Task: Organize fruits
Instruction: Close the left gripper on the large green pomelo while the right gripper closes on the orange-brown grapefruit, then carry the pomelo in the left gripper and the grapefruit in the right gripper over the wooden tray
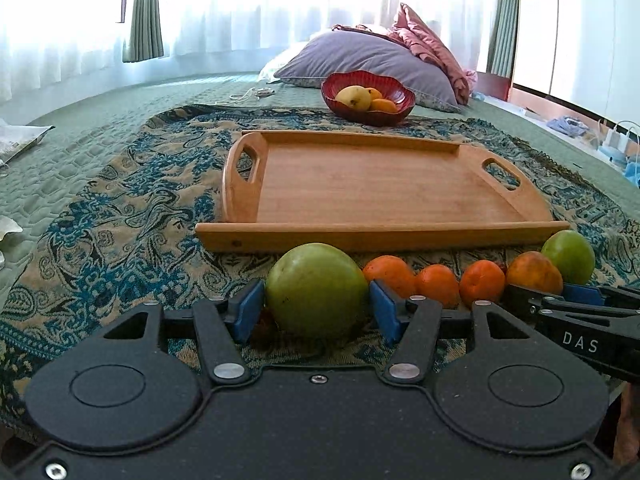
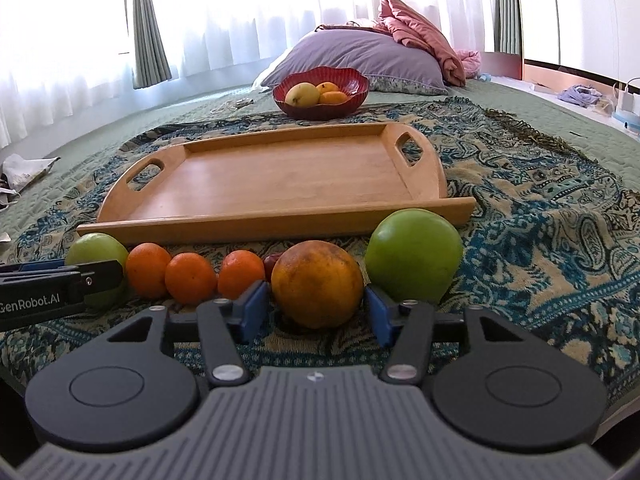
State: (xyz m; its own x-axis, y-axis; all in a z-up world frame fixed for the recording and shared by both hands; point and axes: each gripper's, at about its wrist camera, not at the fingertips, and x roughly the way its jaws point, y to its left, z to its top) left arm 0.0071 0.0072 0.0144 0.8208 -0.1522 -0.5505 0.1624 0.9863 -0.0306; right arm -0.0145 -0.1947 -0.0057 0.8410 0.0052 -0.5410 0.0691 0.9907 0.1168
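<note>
My left gripper clasps the big round green apple low in frame; my right gripper clasps the large mottled orange — both sit just below the empty wooden tray, straight ahead.

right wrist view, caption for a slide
Right tongs closed on an orange beside a green apple, empty tray behind.
</note>
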